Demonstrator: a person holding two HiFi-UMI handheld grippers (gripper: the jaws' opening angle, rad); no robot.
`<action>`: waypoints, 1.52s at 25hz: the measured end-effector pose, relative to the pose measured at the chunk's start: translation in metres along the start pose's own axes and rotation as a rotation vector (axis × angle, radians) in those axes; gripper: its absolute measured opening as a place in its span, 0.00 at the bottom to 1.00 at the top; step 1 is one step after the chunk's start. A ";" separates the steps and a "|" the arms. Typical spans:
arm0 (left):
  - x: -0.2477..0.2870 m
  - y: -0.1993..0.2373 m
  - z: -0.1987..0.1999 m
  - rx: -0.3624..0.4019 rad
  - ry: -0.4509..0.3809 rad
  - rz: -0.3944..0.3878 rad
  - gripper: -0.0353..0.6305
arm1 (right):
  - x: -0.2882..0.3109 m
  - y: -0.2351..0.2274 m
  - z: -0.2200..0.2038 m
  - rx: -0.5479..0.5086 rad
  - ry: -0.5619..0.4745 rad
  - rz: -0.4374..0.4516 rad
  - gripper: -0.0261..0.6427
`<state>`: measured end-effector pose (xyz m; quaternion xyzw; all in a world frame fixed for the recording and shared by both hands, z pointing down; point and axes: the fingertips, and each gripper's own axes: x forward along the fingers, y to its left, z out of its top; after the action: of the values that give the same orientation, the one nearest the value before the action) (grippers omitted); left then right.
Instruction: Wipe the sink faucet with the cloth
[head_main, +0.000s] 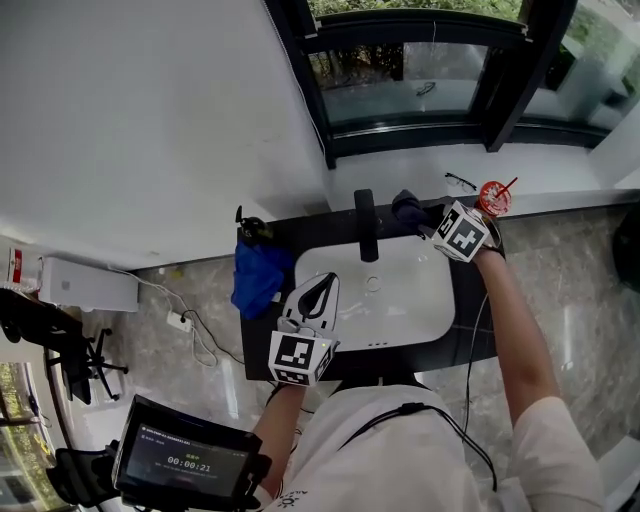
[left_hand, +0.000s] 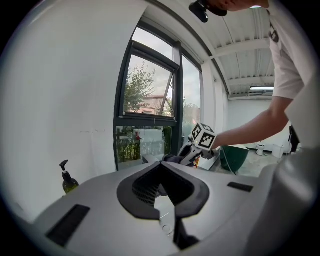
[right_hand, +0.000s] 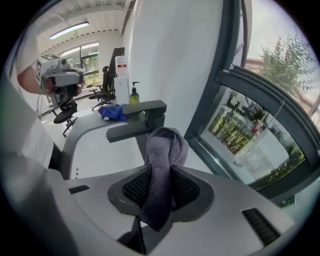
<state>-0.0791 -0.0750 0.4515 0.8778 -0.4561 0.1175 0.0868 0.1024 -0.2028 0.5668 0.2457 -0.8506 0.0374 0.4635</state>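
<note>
Right gripper view: my right claw (right_hand: 159, 192) is clamped on the grey cloth (right_hand: 162, 150), with the faucet (right_hand: 137, 120) just beyond it. My left claw (left_hand: 164, 200) is spread apart and empty.

Grey cloth (right_hand: 161, 170), bunched, just beside faucet (right_hand: 135, 125); faucet dark, upright

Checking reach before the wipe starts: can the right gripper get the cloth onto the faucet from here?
Probably yes. The right gripper, shut on the grey cloth, sits just beside the faucet with nothing between them; the left gripper is over the near rim of the sink.
</note>
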 end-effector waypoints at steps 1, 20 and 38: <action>-0.001 0.000 -0.001 -0.002 0.004 0.004 0.04 | 0.010 -0.001 -0.003 0.025 0.012 -0.018 0.20; -0.014 0.014 -0.015 -0.030 0.037 0.066 0.04 | 0.105 0.047 -0.006 0.232 0.076 0.112 0.20; -0.004 0.002 -0.004 -0.022 0.024 0.017 0.04 | 0.013 0.025 0.061 0.329 -0.387 0.180 0.20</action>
<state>-0.0830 -0.0719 0.4544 0.8715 -0.4635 0.1238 0.1010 0.0384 -0.2040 0.5466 0.2435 -0.9243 0.1684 0.2409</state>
